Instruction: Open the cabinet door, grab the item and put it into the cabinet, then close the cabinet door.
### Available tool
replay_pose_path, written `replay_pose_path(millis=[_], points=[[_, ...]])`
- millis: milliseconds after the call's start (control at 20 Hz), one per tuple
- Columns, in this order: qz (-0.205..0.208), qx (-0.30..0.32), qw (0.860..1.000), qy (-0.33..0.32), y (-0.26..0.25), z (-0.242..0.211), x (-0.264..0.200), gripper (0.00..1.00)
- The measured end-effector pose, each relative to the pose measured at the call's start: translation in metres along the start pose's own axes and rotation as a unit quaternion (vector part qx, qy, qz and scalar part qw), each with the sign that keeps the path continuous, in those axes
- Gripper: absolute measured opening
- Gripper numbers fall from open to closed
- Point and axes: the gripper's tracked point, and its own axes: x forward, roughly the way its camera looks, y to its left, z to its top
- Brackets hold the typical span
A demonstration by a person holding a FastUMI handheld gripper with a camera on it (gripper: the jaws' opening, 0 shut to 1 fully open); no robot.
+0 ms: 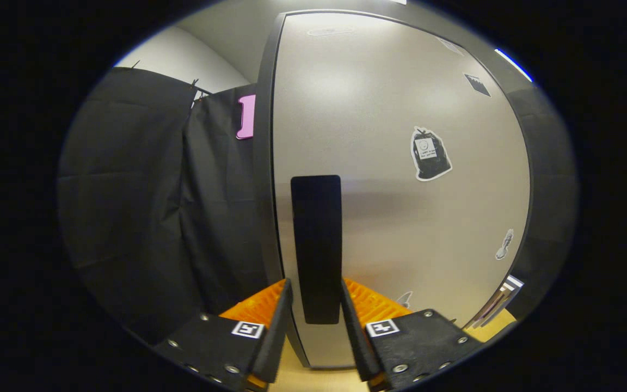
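Note:
A silver cabinet door (400, 179) stands upright straight ahead, with a dark frame (263, 179) along its left edge. A tall black handle (317, 228) runs vertically near that edge. My gripper (316, 283) has its two fingers on either side of the handle's lower part, pressed against its sides. The left fingertip (283, 296) and the right fingertip (349, 299) both touch the handle. The door looks flush with its frame.
The black cloth wall (145, 207) hangs close on the left of the cabinet. A light wooden surface (313, 378) lies under the cabinet's foot. Several small stickers (430, 154) dot the door's right half.

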Motion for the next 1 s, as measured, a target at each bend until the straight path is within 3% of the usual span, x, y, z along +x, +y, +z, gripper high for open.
replay_pose_path(millis=[100, 200, 700, 1000], points=[[-0.002, -0.007, 1.0, 0.0, 0.002, 0.0, 0.003, 0.34], [0.004, -0.014, 1.0, 0.001, 0.001, 0.0, 0.002, 0.31], [0.038, -0.032, 0.998, 0.028, 0.005, -0.003, -0.021, 0.28], [0.079, -0.039, 0.996, 0.028, 0.006, -0.003, -0.048, 0.28]])
